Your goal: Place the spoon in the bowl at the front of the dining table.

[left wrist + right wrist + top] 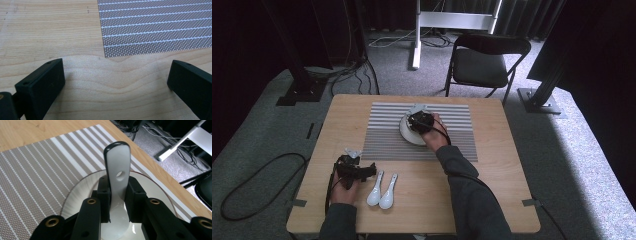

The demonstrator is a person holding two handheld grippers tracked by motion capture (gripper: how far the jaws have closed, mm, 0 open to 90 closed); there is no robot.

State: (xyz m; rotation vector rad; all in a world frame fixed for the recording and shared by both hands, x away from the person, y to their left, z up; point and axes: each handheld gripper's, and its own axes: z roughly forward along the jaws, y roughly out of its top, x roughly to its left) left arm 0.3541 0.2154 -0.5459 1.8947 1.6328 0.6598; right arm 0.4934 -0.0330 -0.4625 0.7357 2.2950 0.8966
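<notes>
Right tool (117,195): closed on a white spoon (117,167), the black jaws pressing its handle from both sides.
Held spoon: handle points up and away from the jaws in the right gripper view, with a small round hole through it; the bowl end hangs low between the jaws, above the plate (82,192).
Right tool in the high view (421,121): over the plate (404,131), near the far middle of the mat (382,135).
Contact: whether the spoon's bowl end touches the plate is hard to tell; it looks very close.
Plate: white, round, with a thin dark line near the rim, lying on the mat (37,170).
Mat: grey weave with pale stripes, lying flat across the far half of the surface (492,175).
Left tool (117,82): jaws wide apart, nothing between them, bare wood under them.
Left tool in the high view (357,170): low over the near left part of the surface, clear of the mat, the hand (344,187) behind it.
Left gripper view: a corner of the mat (150,27) lies ahead of the jaws and to their right.
Two more spoons (382,190): white, side by side on the wood just right of the left tool, handles pointing away from the person.
Spoons and left tool: near each other, not touching as far as the high view shows.
Background: a black folding chair (484,62) on the carpet beyond the surface.
</notes>
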